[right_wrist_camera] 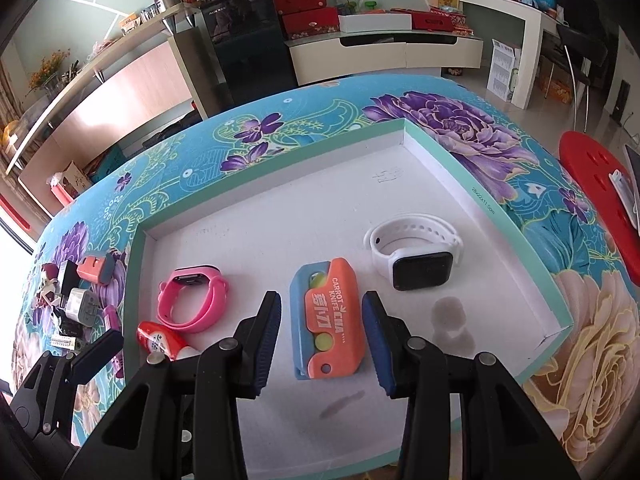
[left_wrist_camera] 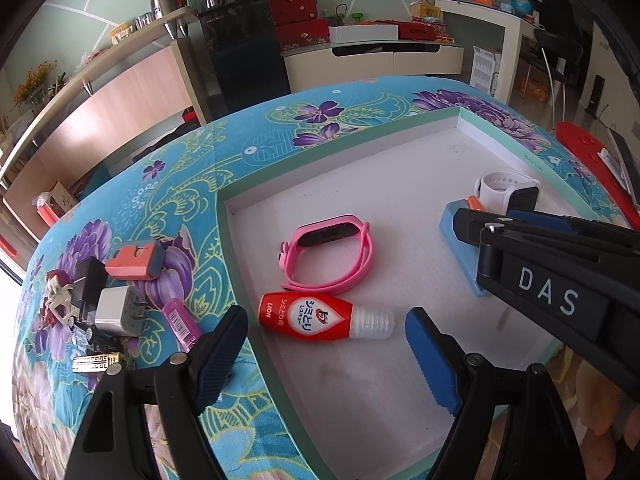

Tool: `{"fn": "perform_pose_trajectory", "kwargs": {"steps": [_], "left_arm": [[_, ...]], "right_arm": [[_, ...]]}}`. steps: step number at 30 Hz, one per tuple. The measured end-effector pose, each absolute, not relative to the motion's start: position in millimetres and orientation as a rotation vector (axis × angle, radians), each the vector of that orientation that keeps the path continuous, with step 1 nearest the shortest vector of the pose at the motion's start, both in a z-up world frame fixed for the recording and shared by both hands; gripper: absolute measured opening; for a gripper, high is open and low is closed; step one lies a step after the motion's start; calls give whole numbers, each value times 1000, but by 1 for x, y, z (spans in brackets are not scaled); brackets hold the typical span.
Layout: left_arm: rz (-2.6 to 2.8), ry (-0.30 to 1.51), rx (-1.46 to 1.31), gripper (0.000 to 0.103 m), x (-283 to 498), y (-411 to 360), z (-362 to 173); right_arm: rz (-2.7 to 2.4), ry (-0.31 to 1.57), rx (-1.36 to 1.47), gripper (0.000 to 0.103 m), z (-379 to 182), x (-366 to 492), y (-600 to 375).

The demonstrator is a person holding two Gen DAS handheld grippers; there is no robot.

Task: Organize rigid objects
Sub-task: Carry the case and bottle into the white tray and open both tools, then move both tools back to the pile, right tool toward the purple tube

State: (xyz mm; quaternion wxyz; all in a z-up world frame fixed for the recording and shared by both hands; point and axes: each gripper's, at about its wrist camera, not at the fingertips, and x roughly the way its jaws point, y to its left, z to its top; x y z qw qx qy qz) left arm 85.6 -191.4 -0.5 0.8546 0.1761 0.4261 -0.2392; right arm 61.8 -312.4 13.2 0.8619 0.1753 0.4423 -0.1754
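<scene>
Tray (right_wrist_camera: 424,140), white inside with a mint rim, centre frame on floral cloth (right_wrist_camera: 460,120); holding pink watch (right_wrist_camera: 192,300), white watch (right_wrist_camera: 412,256), orange-blue knife toy (right_wrist_camera: 328,320) and red bottle (left_wrist_camera: 308,316). Right gripper (right_wrist_camera: 322,336) spread wide, straddling the knife toy without touching. Left gripper (left_wrist_camera: 324,354) spread wide just below the bottle. Chargers (left_wrist_camera: 116,308) heaped at left of frame, outside the tray.

Carrot knife (left_wrist_camera: 460,236) half hidden behind right hand-held gripper (left_wrist_camera: 560,280).
</scene>
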Motion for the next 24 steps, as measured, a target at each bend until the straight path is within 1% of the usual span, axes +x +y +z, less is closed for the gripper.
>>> {"fn": "perform_pose_trajectory", "kwargs": {"steps": [9,16,17,18,19,20,22,24], "left_arm": [[-479,868,319,89,89,-173,16],[-311,880,212,89,117,-119,23],[-281,887,194,90,121,-110,23],[-253,894,178,93,125,-101,22],[-226,901,162,101,129,-92,21],[-200,907,149,103,132,-84,19],[-155,919,129,103,137,-70,16],[-116,938,112,103,141,-59,13]], "right_arm": [[-362,879,390,44,23,59,-314],[-342,885,382,44,21,66,-305],[-338,888,375,46,21,68,-302],[-332,889,366,51,21,70,-300],[-329,888,361,56,21,72,-297],[-326,886,358,64,21,73,-295],[-309,885,357,68,22,76,-289],[-299,893,349,75,20,80,-284]]}}
